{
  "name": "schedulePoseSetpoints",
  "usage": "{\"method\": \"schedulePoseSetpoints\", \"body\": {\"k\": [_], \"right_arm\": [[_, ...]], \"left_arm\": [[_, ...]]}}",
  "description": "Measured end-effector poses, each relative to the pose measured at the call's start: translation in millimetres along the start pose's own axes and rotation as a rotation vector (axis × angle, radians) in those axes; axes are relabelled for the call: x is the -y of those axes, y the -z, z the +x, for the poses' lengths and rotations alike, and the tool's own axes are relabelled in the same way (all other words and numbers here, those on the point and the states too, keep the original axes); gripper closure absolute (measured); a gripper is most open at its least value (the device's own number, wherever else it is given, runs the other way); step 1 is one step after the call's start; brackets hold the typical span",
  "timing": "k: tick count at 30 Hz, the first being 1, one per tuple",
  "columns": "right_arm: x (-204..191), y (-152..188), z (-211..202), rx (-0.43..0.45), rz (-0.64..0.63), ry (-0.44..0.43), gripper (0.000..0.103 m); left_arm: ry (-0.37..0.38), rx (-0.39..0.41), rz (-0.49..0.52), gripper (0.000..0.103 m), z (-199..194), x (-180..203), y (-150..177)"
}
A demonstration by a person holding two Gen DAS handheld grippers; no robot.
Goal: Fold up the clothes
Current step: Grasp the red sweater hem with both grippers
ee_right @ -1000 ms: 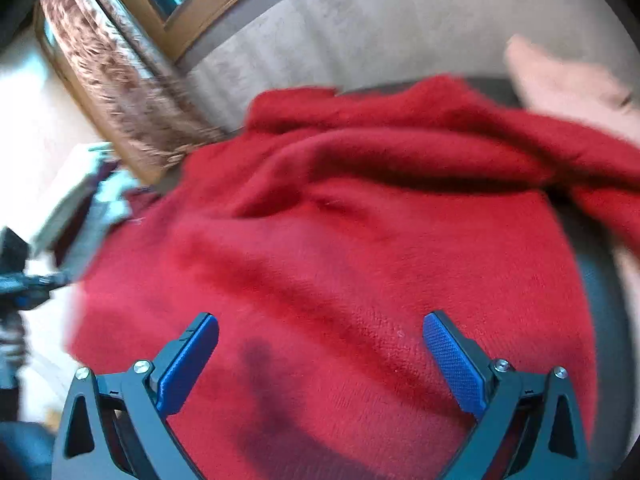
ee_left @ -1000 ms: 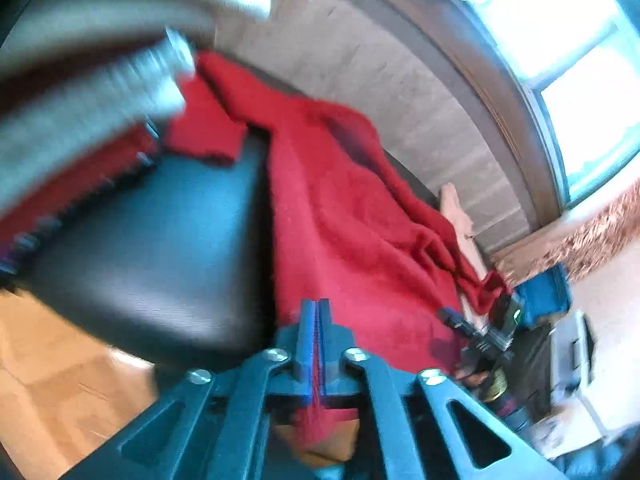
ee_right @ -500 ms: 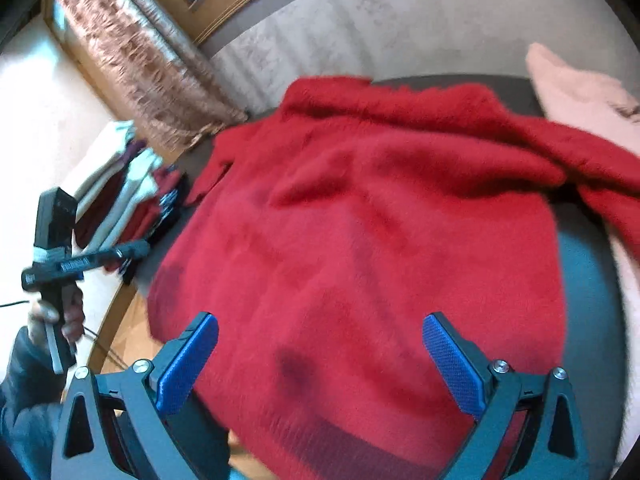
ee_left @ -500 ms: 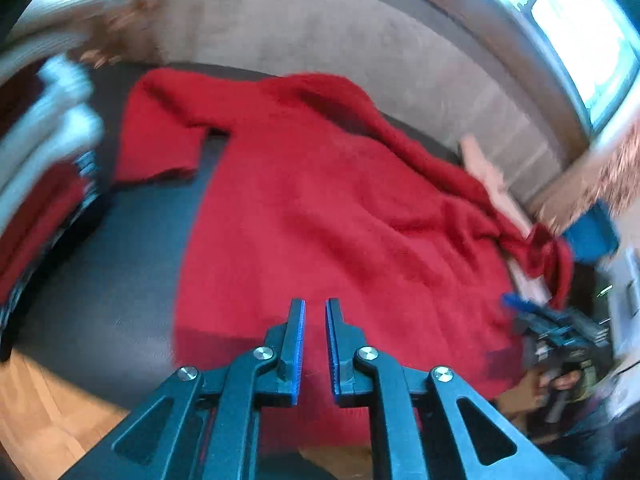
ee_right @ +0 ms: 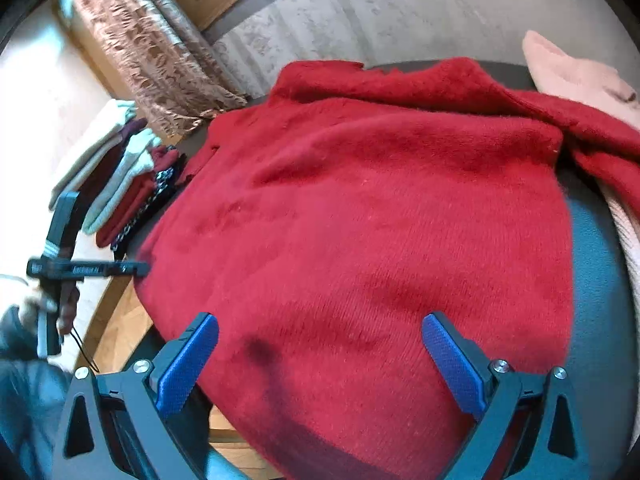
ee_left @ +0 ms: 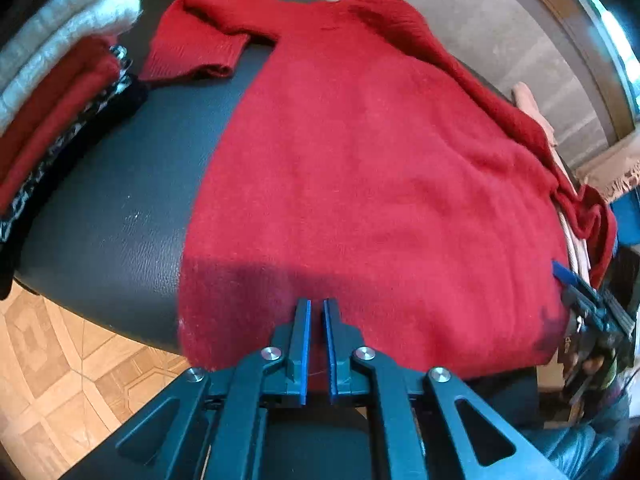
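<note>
No brand or label can be read: the small white print on the left gripper's (ee_right: 86, 269) black bar in the right wrist view is too blurred to make out.

A red sweater (ee_left: 380, 168) lies spread flat over a black tabletop (ee_left: 120, 208), its hem hanging past the near edge. One sleeve (ee_left: 196, 46) is folded across the far left corner; the other trails off to the right over a pink garment (ee_right: 580, 76).

The left gripper (ee_left: 316, 308) sits just above the sweater's hem, towards its left side. Its blue pads (ee_left: 305, 344) are nearly together and closing, with only a thin slit between them and no cloth in it.

The right gripper (ee_right: 320, 344) hovers over the hem's right part with its jaws wide apart, holding nothing; red knit shows between the pads.

A stack (ee_left: 52, 80) of folded white, red and dark clothes lies at the tabletop's left edge.
</note>
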State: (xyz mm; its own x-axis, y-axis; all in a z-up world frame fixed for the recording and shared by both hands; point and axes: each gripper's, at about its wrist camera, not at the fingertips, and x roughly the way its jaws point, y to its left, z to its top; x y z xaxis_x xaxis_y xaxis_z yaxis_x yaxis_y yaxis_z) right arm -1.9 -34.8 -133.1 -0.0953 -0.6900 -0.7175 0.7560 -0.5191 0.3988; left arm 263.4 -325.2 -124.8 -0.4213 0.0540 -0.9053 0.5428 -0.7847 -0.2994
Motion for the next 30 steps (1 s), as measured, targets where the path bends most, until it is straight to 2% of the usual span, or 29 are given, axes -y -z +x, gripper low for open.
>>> {"method": "schedulePoseSetpoints", "body": {"k": [3, 6, 9, 10, 12, 13, 14, 17, 19, 21, 24, 26, 27, 28, 30], "right_arm": [[-2, -22, -13, 0.079, 0.008, 0.016, 0.001], [-2, -53, -23, 0.165, 0.007, 0.017, 0.001], [6, -103, -18, 0.207, -0.018, 0.049, 0.001], [8, -119, -15, 0.219, -0.026, 0.06, 0.001], [17, -154, -5, 0.215, -0.027, 0.085, 0.007], [21, -167, 2, 0.207, -0.023, 0.104, 0.017], [30, -182, 12, 0.188, -0.011, 0.121, 0.021], [61, -219, 47, 0.131, 0.056, 0.117, 0.023], [76, -236, 71, 0.075, 0.089, 0.106, 0.023], [88, -249, 96, 0.011, 0.111, 0.095, 0.023], [94, -257, 127, -0.087, 0.098, 0.059, 0.023], [89, -255, 144, -0.144, 0.048, 0.064, 0.028], [87, -254, 146, -0.135, 0.019, 0.074, 0.028], [85, -254, 146, -0.124, 0.008, 0.071, 0.033], [93, -254, 145, -0.105, 0.063, 0.014, 0.055]], "left_arm": [[0.085, 0.062, -0.013, 0.095, -9, 6, -25], [0.128, 0.163, 0.022, 0.09, -18, 21, -67], [0.091, 0.287, 0.12, 0.082, -25, 47, -117], [0.055, 0.346, 0.191, 0.082, -29, 59, -134], [0.003, 0.42, 0.328, 0.076, -26, 83, -164], [-0.013, 0.44, 0.4, 0.076, -22, 97, -180], [-0.028, 0.45, 0.45, 0.076, -16, 107, -194], [-0.039, 0.428, 0.561, 0.076, 8, 131, -240], [-0.02, 0.395, 0.589, 0.076, 19, 137, -264], [0.01, 0.323, 0.6, 0.076, 34, 143, -290], [0.022, 0.242, 0.637, 0.076, 56, 150, -314], [0.028, 0.195, 0.662, 0.076, 71, 152, -326], [0.047, 0.159, 0.668, 0.076, 79, 152, -333], [0.075, 0.114, 0.672, 0.076, 88, 152, -339], [0.111, 0.032, 0.68, 0.076, 105, 152, -349]]}}
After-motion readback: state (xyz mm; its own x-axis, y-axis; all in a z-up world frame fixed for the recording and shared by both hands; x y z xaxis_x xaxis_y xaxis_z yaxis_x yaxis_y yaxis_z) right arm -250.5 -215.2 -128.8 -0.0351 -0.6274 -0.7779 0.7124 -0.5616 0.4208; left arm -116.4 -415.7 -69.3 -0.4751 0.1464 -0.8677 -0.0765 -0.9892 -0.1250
